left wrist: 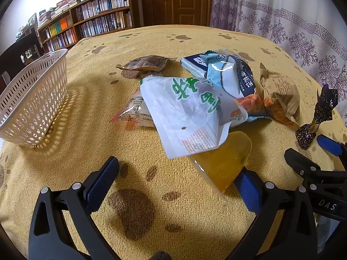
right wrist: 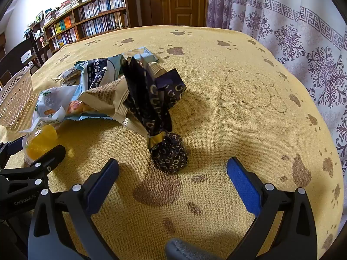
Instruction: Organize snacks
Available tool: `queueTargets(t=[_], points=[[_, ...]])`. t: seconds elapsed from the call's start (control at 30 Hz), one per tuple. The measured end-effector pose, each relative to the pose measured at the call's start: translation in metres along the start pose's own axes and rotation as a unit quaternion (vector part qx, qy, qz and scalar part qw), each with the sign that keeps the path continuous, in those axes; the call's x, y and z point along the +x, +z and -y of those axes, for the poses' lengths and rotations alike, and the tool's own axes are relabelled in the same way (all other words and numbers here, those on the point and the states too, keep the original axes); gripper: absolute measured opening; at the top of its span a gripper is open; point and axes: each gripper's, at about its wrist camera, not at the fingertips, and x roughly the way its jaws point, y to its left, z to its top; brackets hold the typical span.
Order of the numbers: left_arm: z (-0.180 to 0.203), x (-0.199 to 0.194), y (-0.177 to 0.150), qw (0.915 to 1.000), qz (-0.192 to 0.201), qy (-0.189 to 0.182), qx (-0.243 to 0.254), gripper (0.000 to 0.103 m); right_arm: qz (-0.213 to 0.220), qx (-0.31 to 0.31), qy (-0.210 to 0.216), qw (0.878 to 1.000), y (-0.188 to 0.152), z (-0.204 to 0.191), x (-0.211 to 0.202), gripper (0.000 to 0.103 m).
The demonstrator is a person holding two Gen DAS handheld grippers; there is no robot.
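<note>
Both claws wide: left claw (left wrist: 180, 177) beside jelly cup (left wrist: 221, 162) under snack pile (left wrist: 195, 108), right claw (right wrist: 173, 177) behind wrapped candy (right wrist: 170, 153), on paw-print bench (right wrist: 238, 112).

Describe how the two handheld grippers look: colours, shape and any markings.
Both the left gripper and the right gripper have black, curved plastic frames with silver rivets and flat blue pads on their fingers. White lettering is printed on each body. No cables show.
</note>
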Motion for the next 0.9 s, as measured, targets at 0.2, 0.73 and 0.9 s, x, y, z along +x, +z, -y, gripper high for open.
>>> queueTargets(t=[0.2,0.73,0.9], points=[[0.0001,0.0004,0.0001,1.0000,0.000,-0.001,-0.001,0.101,0.000,0.000,0.000,1.000,0.0000,-0.0001,0.0000,0.098],[0.0003,0.0013,0.0006,1.0000,-0.001,-0.001,-0.001,0.101,0.000,0.000,-0.001,1.000,0.0000,0.0000,0.0001,0.098],[0.0003,0.0020,0.0007,1.0000,-0.001,-0.002,-0.001,0.101,-0.001,-0.006,0.005,1.000,-0.0005,0.0002,-0.0004,0.098]])
